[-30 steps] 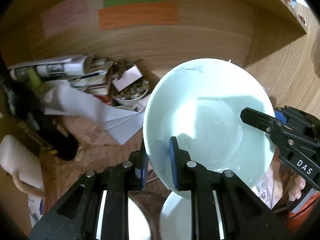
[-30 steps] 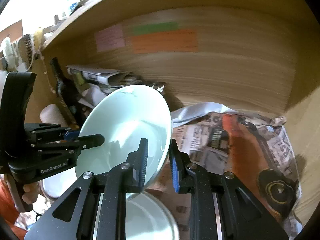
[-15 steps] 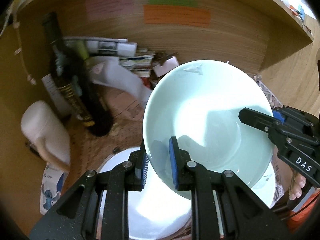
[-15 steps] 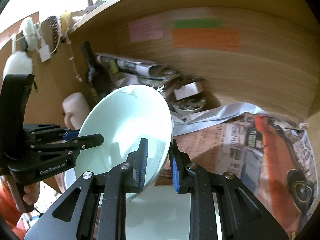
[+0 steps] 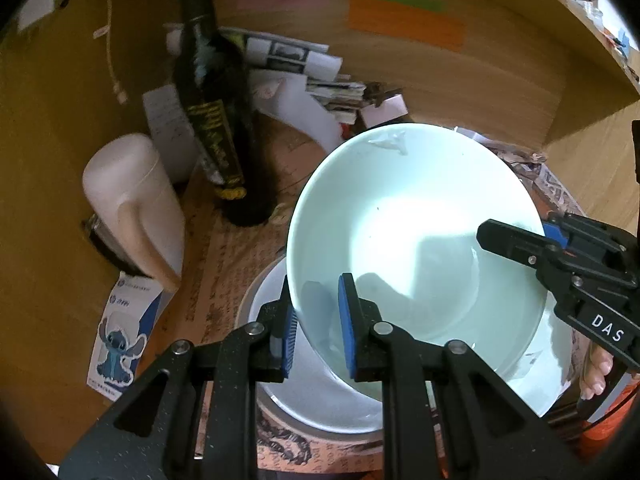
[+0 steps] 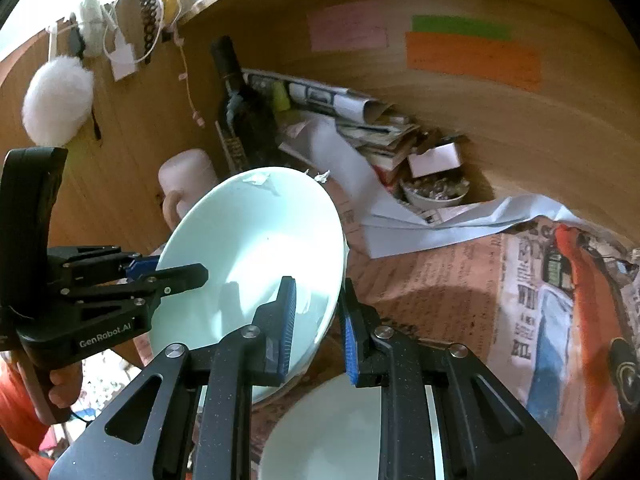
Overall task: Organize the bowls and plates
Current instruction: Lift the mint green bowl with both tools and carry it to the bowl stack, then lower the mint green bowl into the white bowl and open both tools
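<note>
A large pale mint bowl (image 5: 416, 240) is held tilted in the air by both grippers. My left gripper (image 5: 316, 324) is shut on its near-left rim. My right gripper (image 6: 318, 328) is shut on the opposite rim; it also shows in the left wrist view (image 5: 520, 244), and the left gripper shows in the right wrist view (image 6: 176, 276). The bowl also shows in the right wrist view (image 6: 248, 256). A white plate (image 5: 316, 400) lies on the shelf right below the bowl. Another white dish (image 6: 332, 436) lies under my right gripper.
A dark bottle (image 5: 216, 120) and a cream jug (image 5: 132, 204) stand at the left of the wooden shelf. Papers and a small dish of bits (image 6: 436, 194) clutter the back. Newspaper (image 6: 552, 292) lines the shelf floor. A Stitch sticker (image 5: 116, 344) lies at front left.
Both grippers have carried the bowl leftward and lower, so the bottle, the jug and the white plate below have come into view. Both grips on the rim are unchanged.
</note>
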